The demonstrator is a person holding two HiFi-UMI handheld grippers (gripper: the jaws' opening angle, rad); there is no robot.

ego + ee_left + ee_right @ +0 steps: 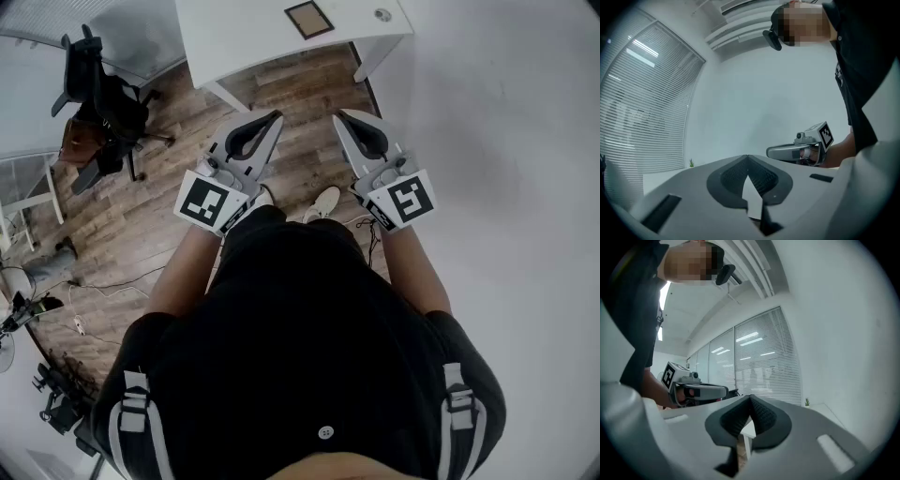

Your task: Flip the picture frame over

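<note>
A small picture frame with a dark rim and a brown middle lies flat on the white table at the top of the head view. My left gripper and right gripper are held side by side over the wooden floor, short of the table's near edge. Both are shut with nothing between the jaws. In the left gripper view my own jaws meet at the tips and the other gripper shows to the right. The right gripper view shows its closed jaws and the left gripper beside it.
A small round silver object lies on the table right of the frame. Black office chairs stand on the floor at the left, with cables further down. A white wall fills the right side. Window blinds lie ahead.
</note>
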